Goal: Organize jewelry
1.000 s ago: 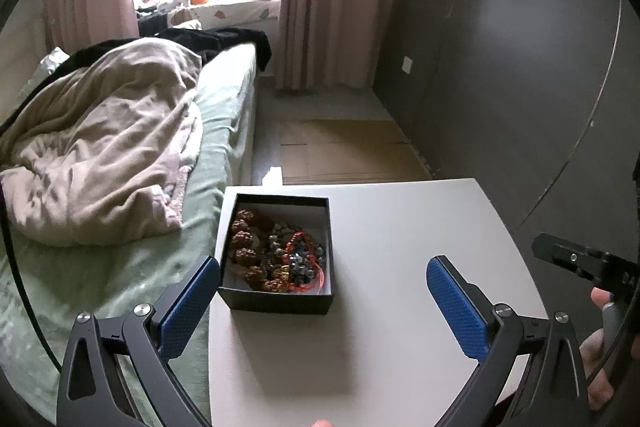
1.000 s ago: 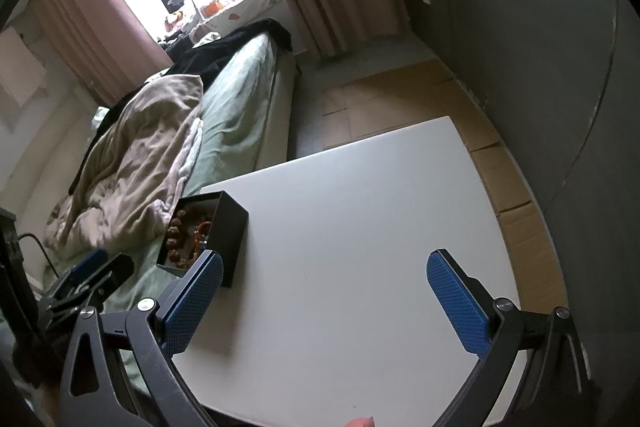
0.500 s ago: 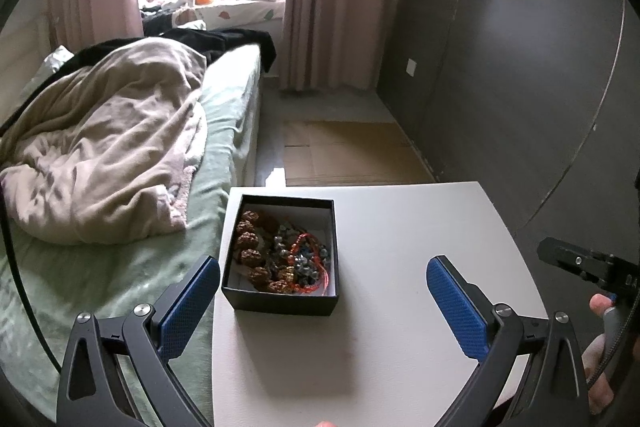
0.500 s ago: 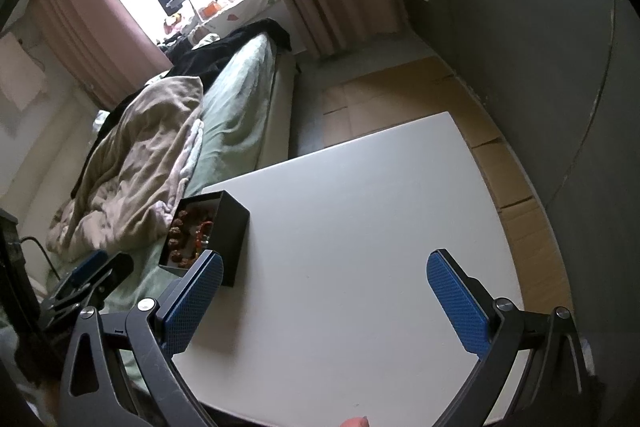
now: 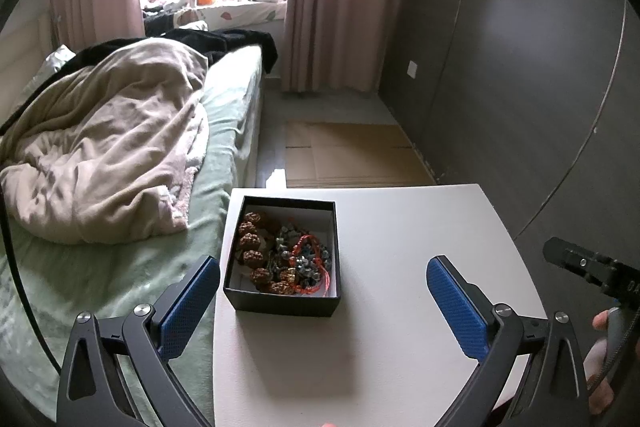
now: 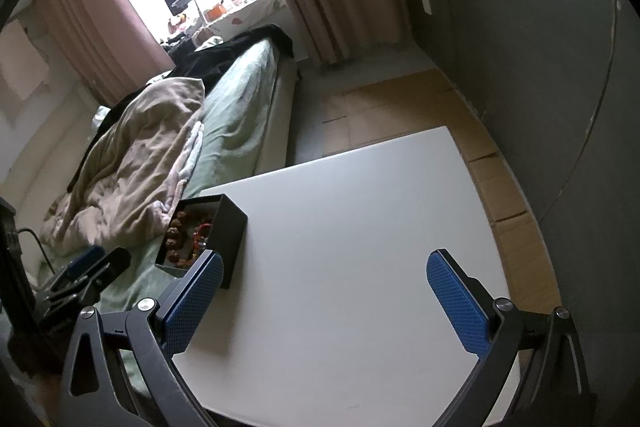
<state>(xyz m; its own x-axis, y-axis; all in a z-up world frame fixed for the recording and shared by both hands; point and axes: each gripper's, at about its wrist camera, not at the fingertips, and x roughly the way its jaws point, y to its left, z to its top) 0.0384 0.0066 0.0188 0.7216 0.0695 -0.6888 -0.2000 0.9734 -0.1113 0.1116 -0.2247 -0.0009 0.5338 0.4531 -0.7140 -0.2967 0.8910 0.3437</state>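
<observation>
A small black box (image 5: 283, 301) sits at the left edge of the white table (image 5: 400, 247). Inside it lie a bracelet of knobbly brown beads (image 5: 252, 247), a tangle of grey-green beads (image 5: 306, 261) and a red cord bracelet (image 5: 306, 247). My left gripper (image 5: 323, 301) hangs open just short of the box, nothing between its blue pads. In the right wrist view the same box (image 6: 230, 241) stands at the table's left side, and my right gripper (image 6: 324, 301) is open over bare table (image 6: 360, 227) to the right of it.
A bed (image 5: 224, 131) with a crumpled beige blanket (image 5: 104, 147) runs along the table's left. Cardboard sheets (image 5: 352, 155) cover the floor beyond the table. A dark grey wall (image 5: 520, 87) rises on the right. A hand (image 5: 600, 359) holds the other gripper at the left view's right edge.
The left gripper has drifted slightly left and back, so the box sits a little more to the right between its fingers. The right gripper has barely moved. Both stay open.
</observation>
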